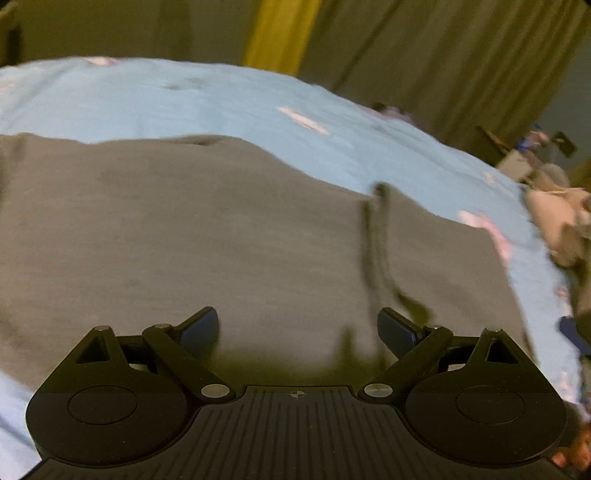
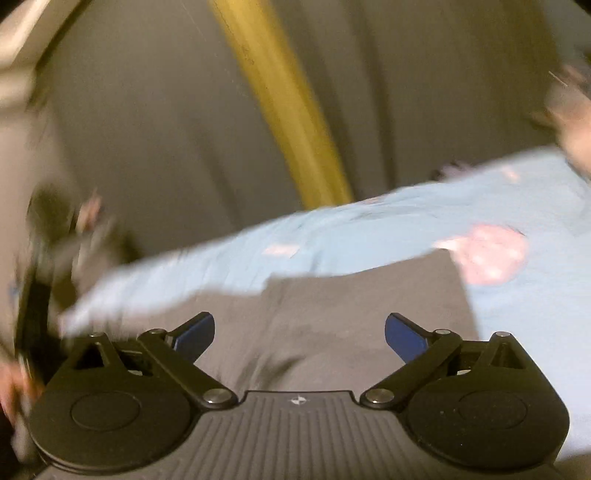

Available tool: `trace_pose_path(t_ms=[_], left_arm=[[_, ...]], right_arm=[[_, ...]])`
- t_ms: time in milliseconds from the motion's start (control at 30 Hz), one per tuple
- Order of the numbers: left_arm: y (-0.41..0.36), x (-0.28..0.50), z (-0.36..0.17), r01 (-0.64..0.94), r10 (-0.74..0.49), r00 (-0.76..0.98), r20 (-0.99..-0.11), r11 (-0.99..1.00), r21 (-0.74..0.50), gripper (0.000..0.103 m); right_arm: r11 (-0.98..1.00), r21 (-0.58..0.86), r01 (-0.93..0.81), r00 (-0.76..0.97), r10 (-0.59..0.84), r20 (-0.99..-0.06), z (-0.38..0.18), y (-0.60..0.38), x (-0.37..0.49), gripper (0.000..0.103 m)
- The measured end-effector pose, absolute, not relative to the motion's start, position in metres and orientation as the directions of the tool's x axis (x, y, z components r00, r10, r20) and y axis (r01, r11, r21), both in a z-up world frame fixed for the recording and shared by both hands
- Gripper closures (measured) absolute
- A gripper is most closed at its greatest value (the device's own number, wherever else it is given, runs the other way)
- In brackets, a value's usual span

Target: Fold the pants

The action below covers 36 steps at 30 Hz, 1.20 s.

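Grey pants (image 1: 221,229) lie flat on a light blue bedspread (image 1: 184,99). A dark drawstring (image 1: 376,243) lies across them right of centre. My left gripper (image 1: 298,328) is open and empty, just above the pants' near part. In the right wrist view the pants (image 2: 332,314) lie below my right gripper (image 2: 300,334), which is open and empty. That view is blurred and tilted, with the bedspread (image 2: 406,225) slanting across it.
Olive curtains (image 1: 424,55) with a yellow strip (image 1: 280,29) hang behind the bed. A heap of beige and grey clothes (image 1: 557,218) sits at the bed's right edge. Dark cluttered things (image 2: 48,236) stand at the left of the right wrist view.
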<state>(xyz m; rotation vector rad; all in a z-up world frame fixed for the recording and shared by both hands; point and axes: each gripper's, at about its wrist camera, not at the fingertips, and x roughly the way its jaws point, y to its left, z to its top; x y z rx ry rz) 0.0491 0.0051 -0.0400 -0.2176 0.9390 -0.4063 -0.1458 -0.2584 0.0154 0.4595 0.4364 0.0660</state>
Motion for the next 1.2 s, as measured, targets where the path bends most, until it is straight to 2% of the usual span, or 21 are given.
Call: trace_pose_path(t_ms=[133,200,233,267,333,400,500,667,833,900,1100,1200], left_arm=[[-0.028,0.057,-0.043,0.281,-0.505,0.458,-0.732,0.863,-0.42,0.006],[-0.044,0.059,-0.044,0.309,-0.517,0.439,-0.735,0.855,-0.417,0.006],[-0.051,0.059,-0.046,0.314,-0.519,0.426,-0.741,0.853,-0.417,0.006],[-0.056,0.06,-0.048,0.309,-0.521,0.414,-0.747,0.852,-0.423,0.009],[-0.061,0.057,-0.051,0.315,-0.546,0.394,-0.74,0.836,-0.449,0.019],[-0.064,0.055,-0.051,0.327,-0.547,0.384,-0.744,0.834,-0.444,0.028],[-0.069,0.053,-0.05,0.344,-0.537,0.376,-0.756,0.838,-0.424,0.043],[-0.057,0.041,-0.037,0.29,-0.511,0.454,-0.73,0.859,-0.421,0.043],[-0.053,0.033,-0.028,0.311,-0.61,0.394,-0.687,0.792,-0.524,0.044],[-0.059,0.032,-0.033,0.324,-0.599,0.364,-0.713,0.799,-0.506,0.061],[-0.063,0.035,-0.045,0.302,-0.598,0.312,-0.738,0.799,-0.52,0.068],[-0.067,0.038,-0.051,0.271,-0.523,0.291,-0.801,0.848,-0.455,0.068]], right_arm=[[0.718,0.684,0.128,0.888,0.224,-0.402,-0.004,-0.3,-0.145,0.007],[0.688,0.715,0.129,0.878,0.257,-0.405,-0.012,-0.304,-0.14,0.023],[0.695,0.702,0.155,0.854,0.263,-0.449,-0.016,-0.304,-0.134,0.043],[0.713,0.668,0.212,0.816,0.247,-0.523,-0.023,-0.303,-0.128,0.067],[0.712,0.591,0.38,0.719,0.176,-0.673,-0.041,-0.309,-0.122,0.089],[0.625,0.653,0.429,0.729,0.188,-0.659,-0.048,-0.322,-0.129,0.09],[0.637,0.651,0.413,0.768,0.141,-0.625,-0.04,-0.329,-0.139,0.086],[0.622,0.667,0.41,0.748,0.188,-0.636,-0.048,-0.33,-0.131,0.084],[0.645,0.653,0.397,0.745,0.188,-0.64,-0.044,-0.331,-0.128,0.083],[0.656,0.644,0.394,0.744,0.184,-0.642,-0.044,-0.329,-0.124,0.083],[0.704,0.6,0.38,0.738,0.16,-0.656,-0.042,-0.321,-0.123,0.083],[0.729,0.576,0.371,0.733,0.151,-0.663,-0.042,-0.318,-0.121,0.08]])
